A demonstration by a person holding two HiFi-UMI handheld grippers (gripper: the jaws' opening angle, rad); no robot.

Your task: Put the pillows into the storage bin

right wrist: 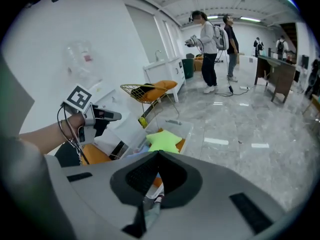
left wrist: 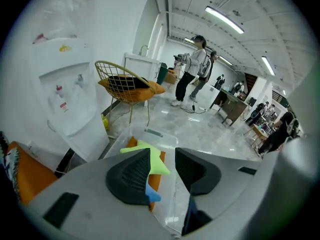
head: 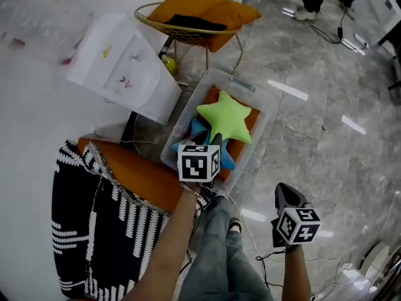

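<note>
A clear storage bin (head: 246,90) stands on the marble floor. In it a green star pillow (head: 225,118) lies on top of a blue star pillow (head: 195,135) and an orange pillow (head: 252,116). My left gripper (head: 218,142) hovers over the bin's near end, open and empty, just above the green star (left wrist: 150,158) and the blue pillow (left wrist: 153,195). My right gripper (head: 283,192) hangs to the right of the bin over bare floor, shut on nothing. In the right gripper view the green star (right wrist: 164,140) and the bin (right wrist: 183,128) lie beyond its jaws (right wrist: 159,155).
A gold wire chair (head: 188,31) with an orange cushion stands behind the bin. A white dispenser (head: 125,68) is at the left. An orange seat (head: 135,174) with a black-and-white throw (head: 94,237) is near left. Cables lie on the floor. People (right wrist: 207,44) stand far off.
</note>
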